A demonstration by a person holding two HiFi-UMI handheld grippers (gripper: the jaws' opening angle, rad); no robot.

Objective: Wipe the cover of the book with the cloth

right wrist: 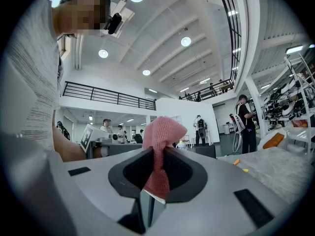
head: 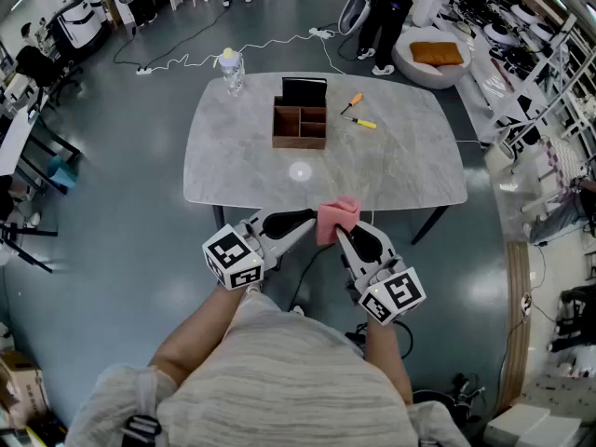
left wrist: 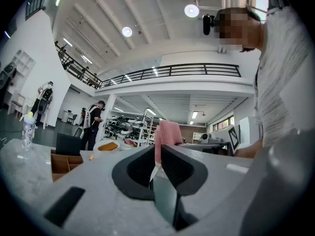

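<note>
I read the cloth (head: 337,218) as pink with a fine knit weave. The table (head: 400,161) is pale grey and marbled, the box (head: 300,127) brown, the book (head: 304,90) black, with an orange screwdriver (head: 352,102) and a yellow screwdriver (head: 364,123) beside them.

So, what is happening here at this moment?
A person stands at the near edge of a table with a gripper in each hand. The right gripper is shut on a pink cloth and holds it in the air. The left gripper pinches the cloth's other side. Wiping has not started. A wooden box stands further back on the table.
</note>
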